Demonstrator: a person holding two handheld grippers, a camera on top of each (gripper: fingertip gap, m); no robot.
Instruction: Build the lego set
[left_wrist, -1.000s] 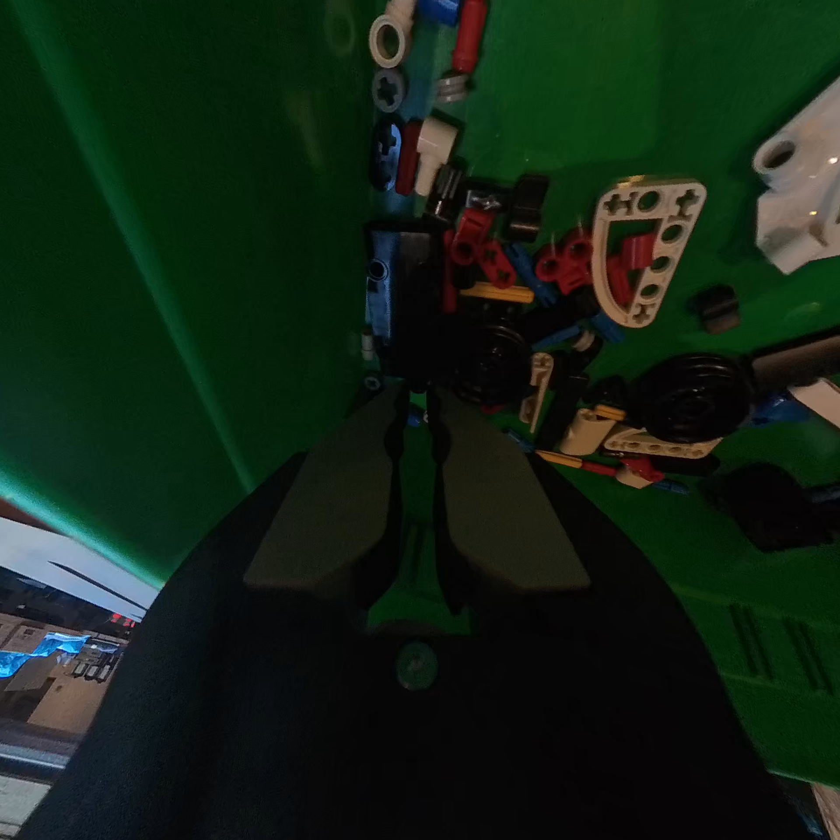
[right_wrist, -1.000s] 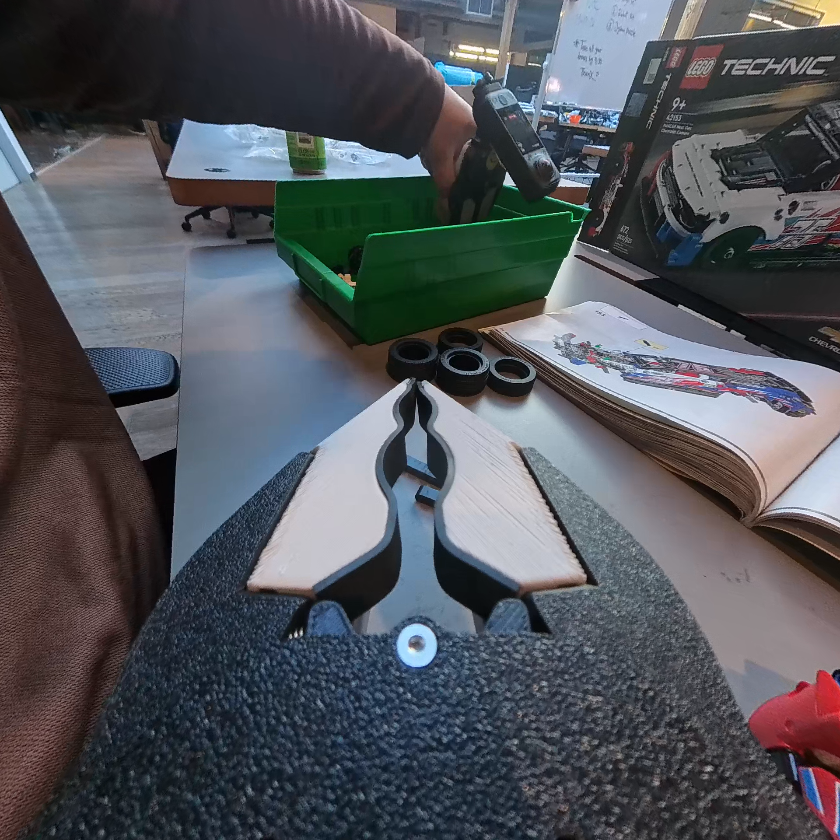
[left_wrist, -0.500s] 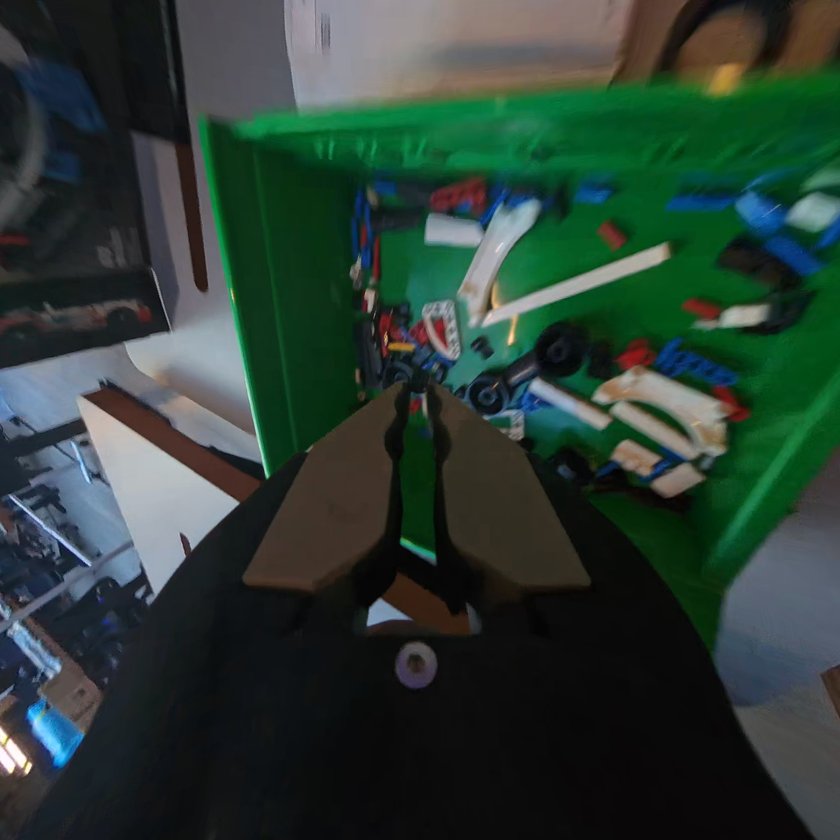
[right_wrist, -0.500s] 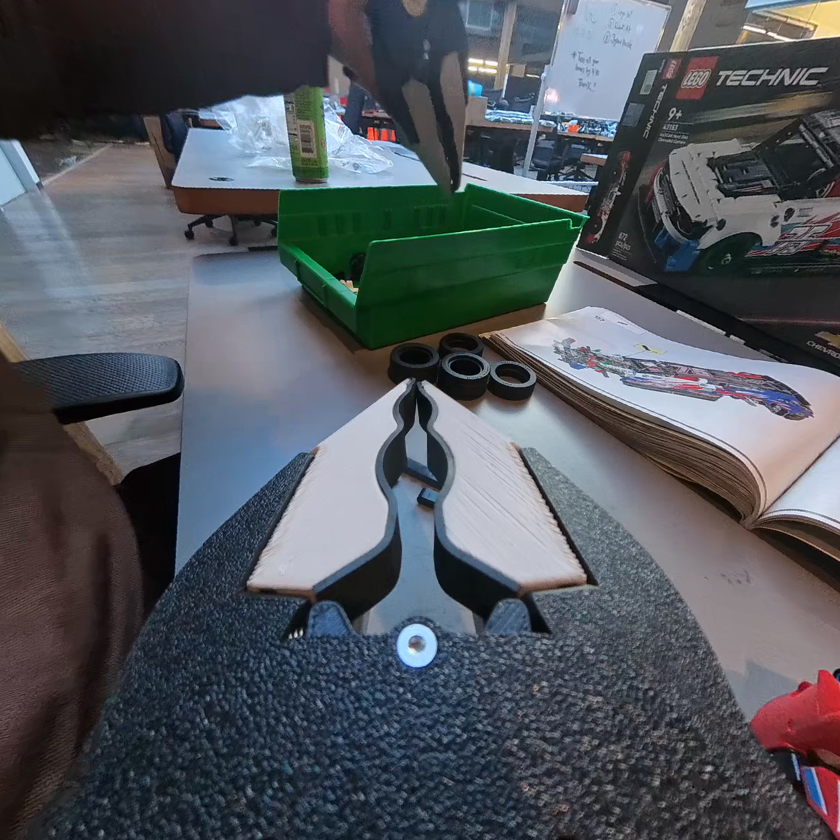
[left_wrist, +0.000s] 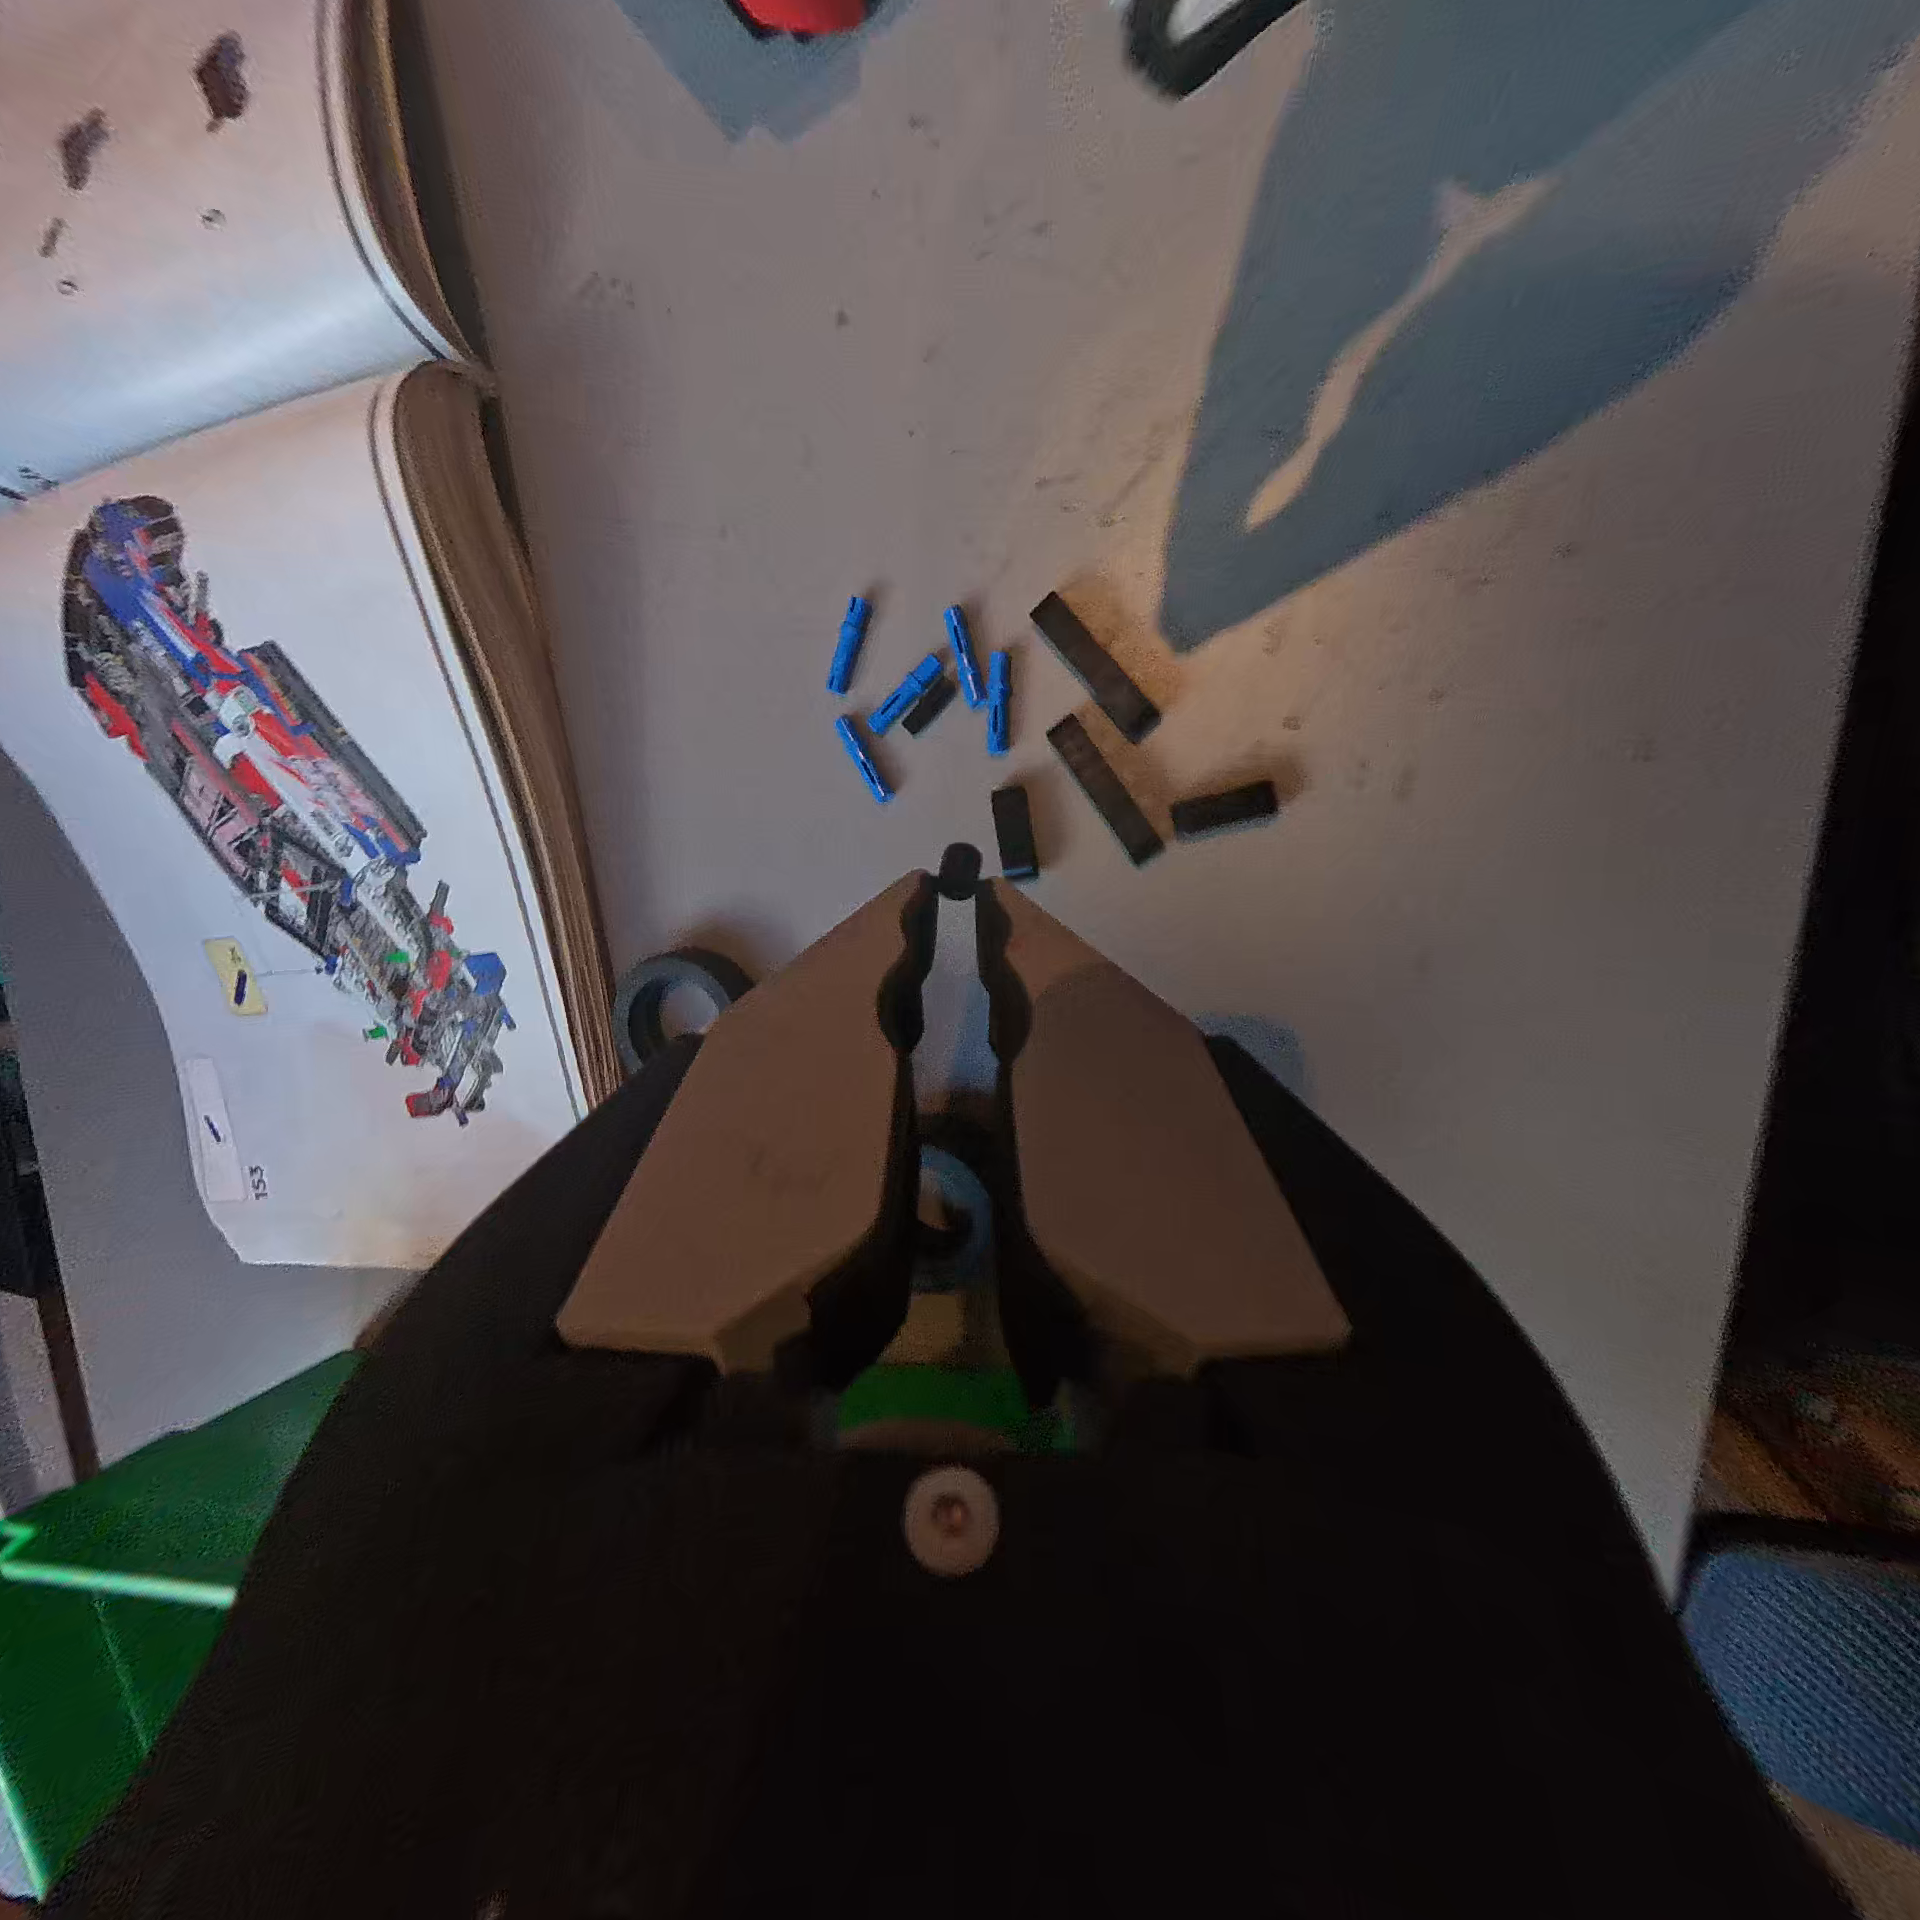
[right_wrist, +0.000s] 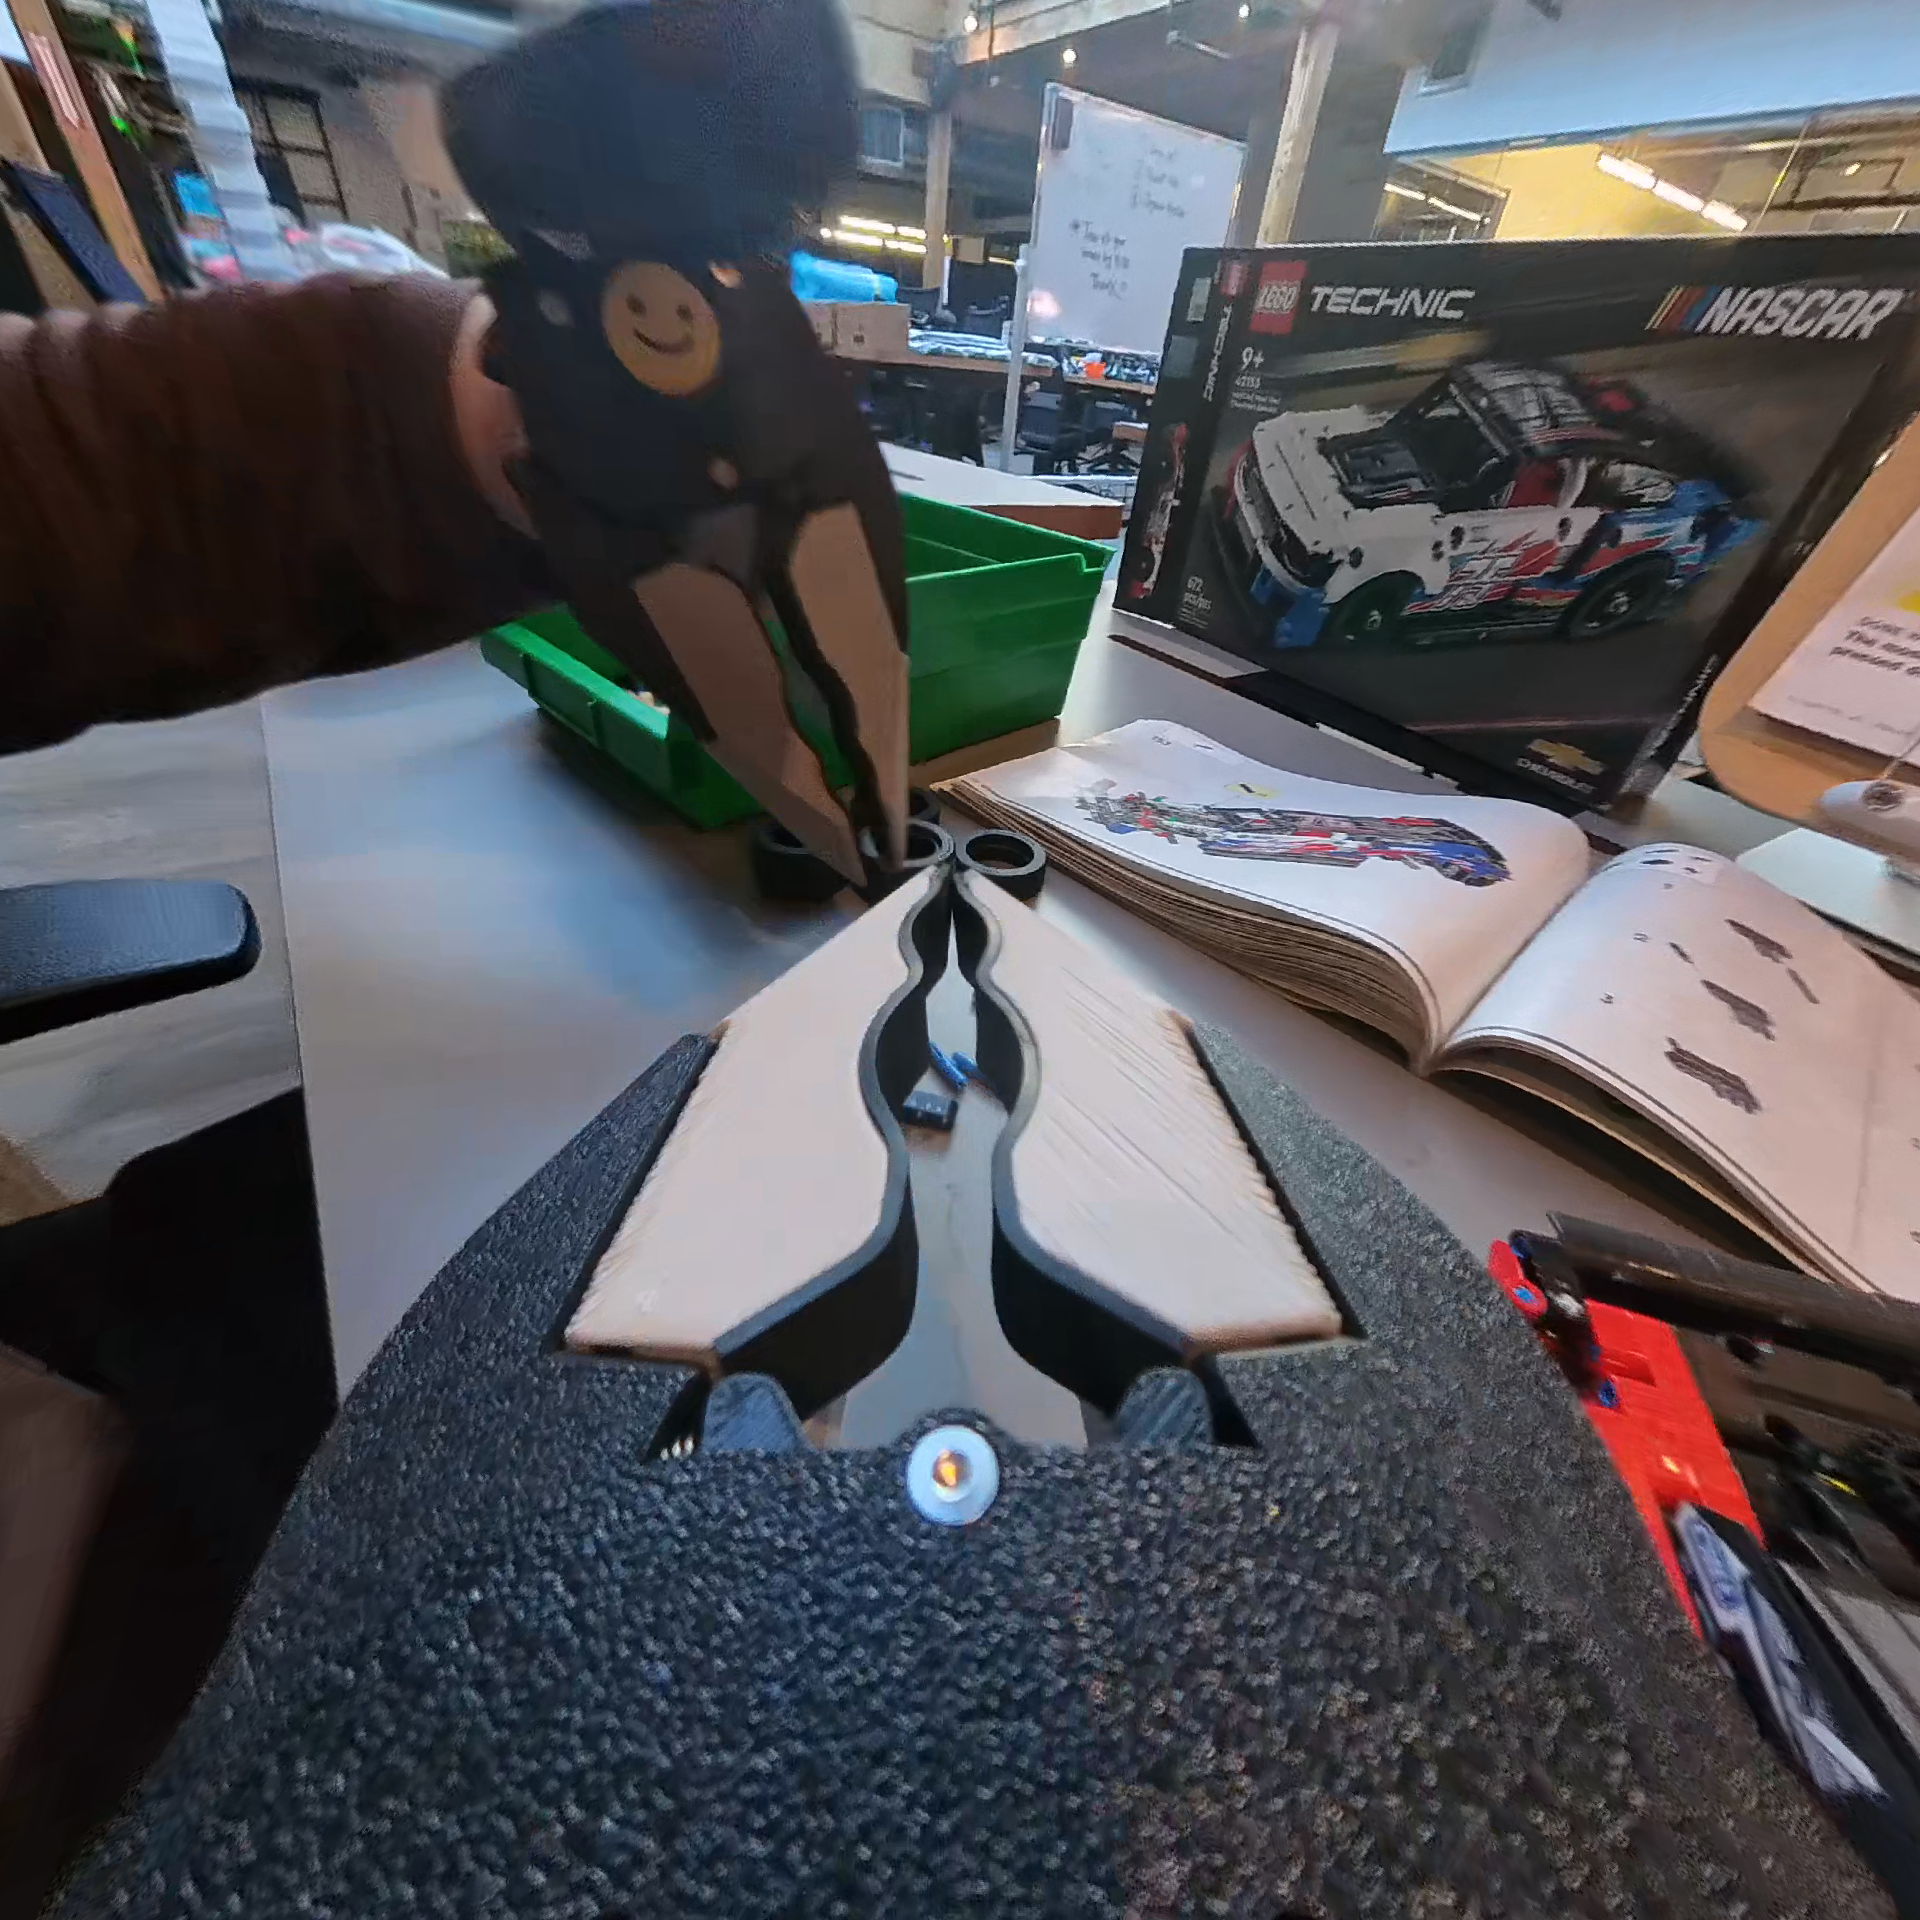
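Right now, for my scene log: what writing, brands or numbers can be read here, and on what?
I won't quote writing; these bear it.
Set box: printed logos, numbers.
Whiteboard: handwriting, too small.
Instruction booklet: page number, small callouts.
Paper sheet, far right: blurred print.
Left gripper: smiley disc, no words.

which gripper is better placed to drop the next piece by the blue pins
Left. The left gripper already pinches a small black piece just above the blue pins; the right gripper is shut with nothing in it.
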